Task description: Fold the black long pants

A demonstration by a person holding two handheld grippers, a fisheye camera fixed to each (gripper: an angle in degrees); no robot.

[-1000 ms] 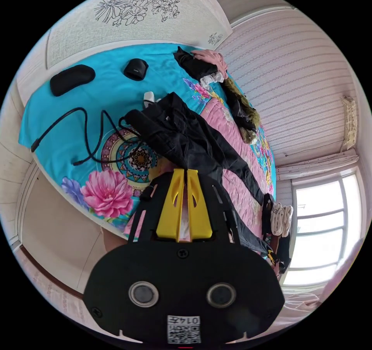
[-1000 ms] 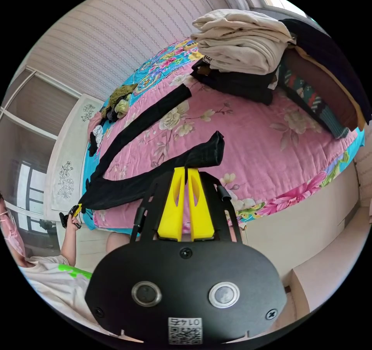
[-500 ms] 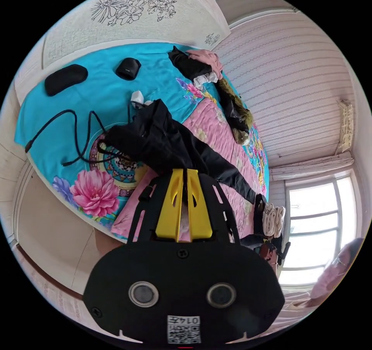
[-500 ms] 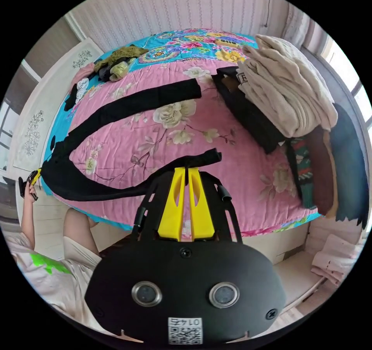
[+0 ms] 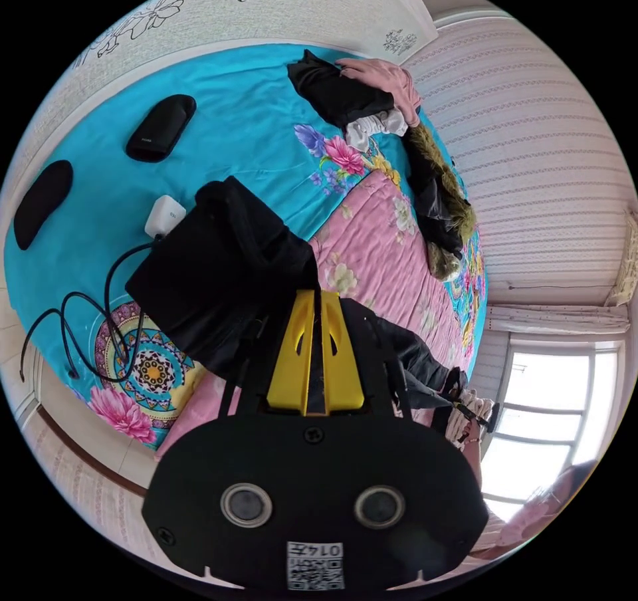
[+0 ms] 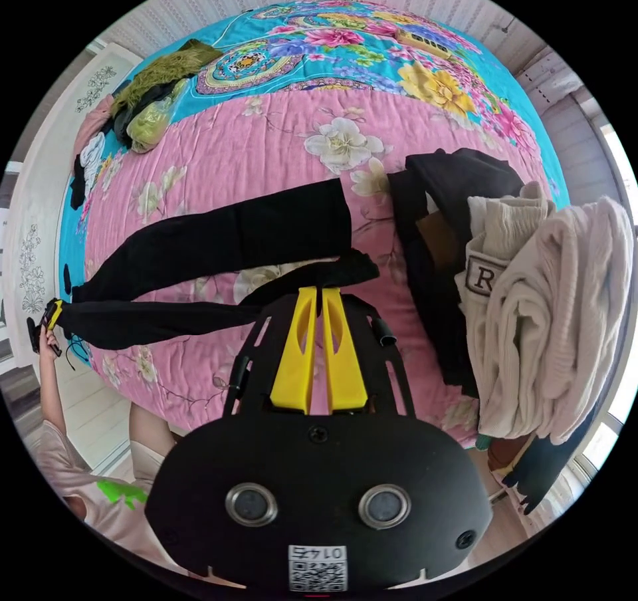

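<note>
A bed spread with a pink flowered quilt over a turquoise floral sheet lies under both my hands, a striped wall behind it. The black long pants lie stretched across the pink quilt — one leg flat, the other drawn alongside it from end to end.

My right gripper has its yellow fingers pressed together on the hem of the nearer leg, black cloth bunched right at the tips. In the right gripper view my left gripper shows at the far end of the pants, held in my hand.

In the left gripper view the left gripper's fingers pinch the waist end of the pants, dark fabric showing in the narrow gap between them — the cloth heaps up just beyond the tips, over the turquoise sheet.

Beside that heap lie a white charger with a looping black cable and two black cases. A pile of mixed clothes sits by the wall. Near my right gripper, a stack of folded clothes with a cream knit on top rests on the bed's edge.
</note>
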